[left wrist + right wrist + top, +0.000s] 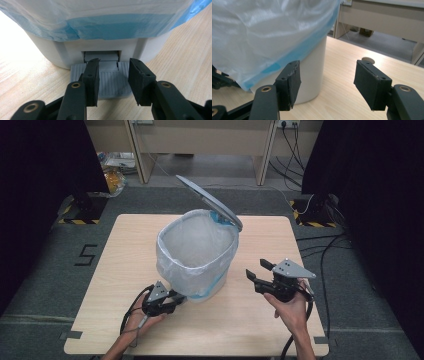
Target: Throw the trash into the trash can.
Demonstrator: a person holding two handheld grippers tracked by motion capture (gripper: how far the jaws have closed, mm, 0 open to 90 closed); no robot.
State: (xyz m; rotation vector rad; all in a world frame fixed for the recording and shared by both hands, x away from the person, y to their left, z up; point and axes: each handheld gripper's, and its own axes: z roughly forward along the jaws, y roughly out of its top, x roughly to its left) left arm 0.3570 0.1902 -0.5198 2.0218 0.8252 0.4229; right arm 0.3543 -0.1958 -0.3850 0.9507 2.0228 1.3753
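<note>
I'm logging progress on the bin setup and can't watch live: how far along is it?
Done: the liner bag sits in the pedal bin with its edge folded over the rim, and the lid stands open. In hand: the left hand-held gripper presses on the pedal; its jaws look shut as far as they go. Left: the right hand-held gripper is open beside the bin, holding nothing.

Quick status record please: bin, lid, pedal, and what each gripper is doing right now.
bin: white plastic pedal bin lined with a translucent bag, on the light wooden table
lid: grey lid raised, tilted back
pedal: grey ribbed pedal at the bin's base
left gripper: jaws resting on the pedal
right gripper: open, holding nothing, beside the bin
</note>
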